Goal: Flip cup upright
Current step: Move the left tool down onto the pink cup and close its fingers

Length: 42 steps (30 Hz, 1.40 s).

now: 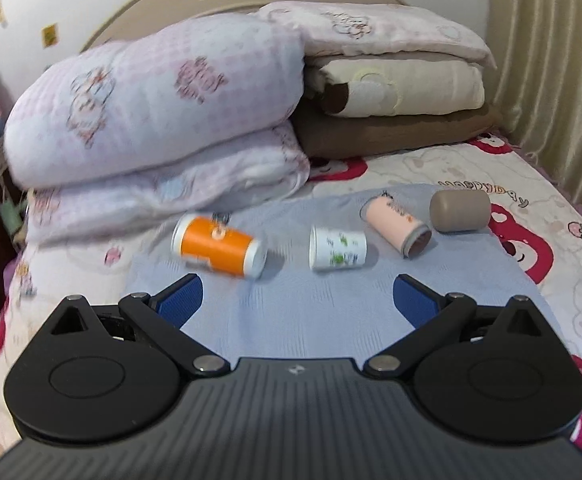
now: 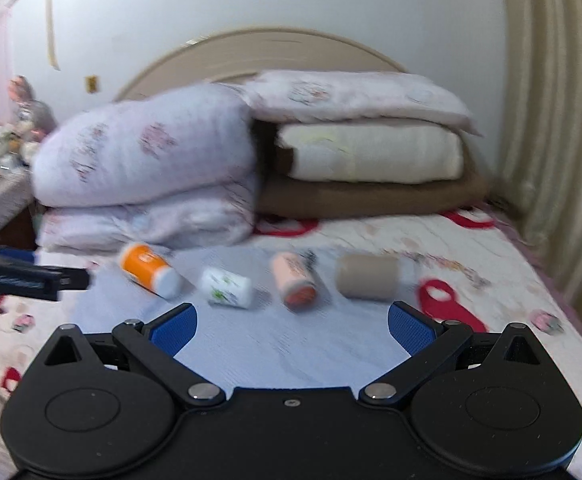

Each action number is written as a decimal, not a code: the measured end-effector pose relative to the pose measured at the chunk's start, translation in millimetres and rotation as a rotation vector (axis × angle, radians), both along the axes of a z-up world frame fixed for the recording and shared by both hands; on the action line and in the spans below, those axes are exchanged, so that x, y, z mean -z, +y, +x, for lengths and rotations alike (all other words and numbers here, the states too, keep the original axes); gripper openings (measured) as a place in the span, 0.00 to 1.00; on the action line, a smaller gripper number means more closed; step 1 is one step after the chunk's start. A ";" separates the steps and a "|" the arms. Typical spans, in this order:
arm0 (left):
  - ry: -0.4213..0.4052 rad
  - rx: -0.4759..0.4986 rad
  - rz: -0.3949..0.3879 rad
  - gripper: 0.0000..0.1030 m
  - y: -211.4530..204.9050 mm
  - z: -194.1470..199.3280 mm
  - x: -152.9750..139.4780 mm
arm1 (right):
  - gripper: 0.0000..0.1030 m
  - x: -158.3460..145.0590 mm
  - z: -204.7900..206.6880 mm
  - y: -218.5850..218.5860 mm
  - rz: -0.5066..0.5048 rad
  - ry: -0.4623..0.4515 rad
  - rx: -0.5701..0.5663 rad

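Lying on their sides in a loose row on a pale blue cloth (image 1: 291, 312) spread over the bed (image 1: 531, 200), four cups wait to be righted: an orange cup (image 1: 219, 247), a white cup with green print (image 1: 337, 249), a pink cup (image 1: 397, 226) and a plain taupe cup (image 1: 459, 211), none touching its neighbour. The left gripper (image 1: 297, 302) hovers short of the row with its blue fingers (image 1: 181, 300) spread wide and nothing between them; the right gripper (image 2: 293, 328) is likewise wide apart and empty, facing the gap between the white and pink cups. The chief risk, as I judge it, is the soft bedding: a cup stood up on cloth over a mattress may tip straight back over, and any press of a gripper nearby could dent the bed and topple it. Round, light cups may also roll away when nudged by one finger before the other closes, and the orange cup lies near the folded quilt (image 1: 159, 120), which could crowd an approach from that side. With both grippers working one short row, they could knock each other too; a dark part of the left tool (image 2: 27, 278) already shows at the left edge of the right view. Both views are smeared by motion, so the print on the cups cannot be read. Only the pink cup's mouth, turned towards the cameras, is plain; which end of the others is open is hard to tell.
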<state>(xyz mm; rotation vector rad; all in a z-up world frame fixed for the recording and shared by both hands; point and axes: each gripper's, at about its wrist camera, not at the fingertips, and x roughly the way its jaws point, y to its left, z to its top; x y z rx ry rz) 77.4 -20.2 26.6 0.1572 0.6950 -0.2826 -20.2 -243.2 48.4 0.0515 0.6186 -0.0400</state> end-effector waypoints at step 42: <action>0.458 0.260 -0.092 0.73 -175.9 329.1 169.3 | 0.66 176.5 335.0 -35.7 -0.036 0.496 -0.394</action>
